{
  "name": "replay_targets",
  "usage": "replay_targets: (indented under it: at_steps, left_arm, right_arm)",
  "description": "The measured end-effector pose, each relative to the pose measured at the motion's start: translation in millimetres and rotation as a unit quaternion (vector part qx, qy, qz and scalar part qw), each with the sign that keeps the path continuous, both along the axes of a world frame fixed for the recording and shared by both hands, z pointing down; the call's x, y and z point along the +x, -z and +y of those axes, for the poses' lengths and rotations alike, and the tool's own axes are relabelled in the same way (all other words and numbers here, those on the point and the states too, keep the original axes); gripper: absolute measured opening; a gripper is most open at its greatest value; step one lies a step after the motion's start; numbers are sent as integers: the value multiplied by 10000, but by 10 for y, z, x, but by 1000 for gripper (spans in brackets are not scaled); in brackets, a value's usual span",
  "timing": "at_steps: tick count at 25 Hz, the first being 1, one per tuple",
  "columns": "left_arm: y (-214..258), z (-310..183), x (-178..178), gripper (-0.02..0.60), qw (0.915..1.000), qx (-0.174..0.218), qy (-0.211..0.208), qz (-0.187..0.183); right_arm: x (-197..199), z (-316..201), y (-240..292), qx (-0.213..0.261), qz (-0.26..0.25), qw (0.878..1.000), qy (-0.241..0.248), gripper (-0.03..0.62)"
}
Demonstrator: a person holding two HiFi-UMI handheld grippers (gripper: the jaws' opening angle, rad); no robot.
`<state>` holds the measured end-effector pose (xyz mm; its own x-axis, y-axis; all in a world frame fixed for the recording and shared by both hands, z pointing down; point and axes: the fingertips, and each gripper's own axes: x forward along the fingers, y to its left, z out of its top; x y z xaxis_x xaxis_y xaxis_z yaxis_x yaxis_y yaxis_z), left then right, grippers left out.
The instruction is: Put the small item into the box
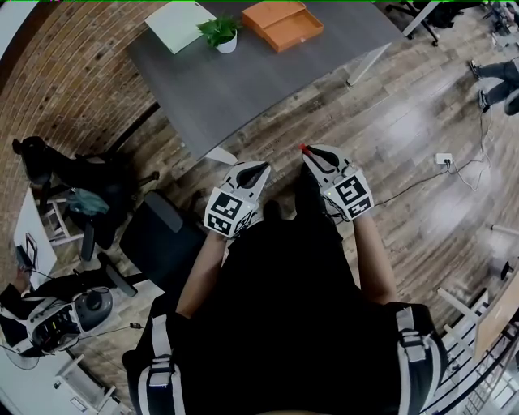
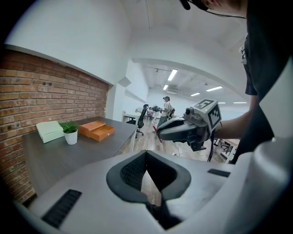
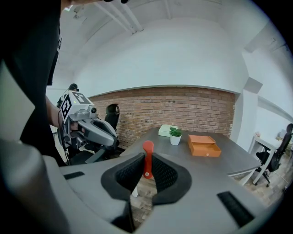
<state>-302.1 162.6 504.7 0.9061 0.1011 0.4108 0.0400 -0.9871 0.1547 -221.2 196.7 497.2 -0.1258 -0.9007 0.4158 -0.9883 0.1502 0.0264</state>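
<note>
An orange box (image 1: pixel 284 24) stands at the far end of the grey table (image 1: pixel 243 81); it also shows in the left gripper view (image 2: pixel 96 130) and the right gripper view (image 3: pixel 203 145). My right gripper (image 1: pixel 308 151) is shut on a small red item (image 3: pixel 147 157), which stands upright between the pads and pokes out at the tip (image 1: pixel 304 148). My left gripper (image 1: pixel 261 166) is held beside it, shut with nothing in it (image 2: pixel 146 155). Both grippers hang over the wooden floor, short of the table's near corner.
A potted plant (image 1: pixel 220 32) and a pale green box (image 1: pixel 180 24) sit left of the orange box. A brick wall (image 1: pixel 73 73) runs along the left. Black chairs (image 1: pixel 162 231) and other gear stand at the left. A socket with cable (image 1: pixel 443 159) lies on the floor at the right.
</note>
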Motion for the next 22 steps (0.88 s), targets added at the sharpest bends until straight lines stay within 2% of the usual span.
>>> replay_targets:
  at_steps: [22]
  left_arm:
    - [-52,-285,565,23,9998,-43,120,-144]
  right_arm:
    - [597,-419,-34,68,-137,9998,124,65]
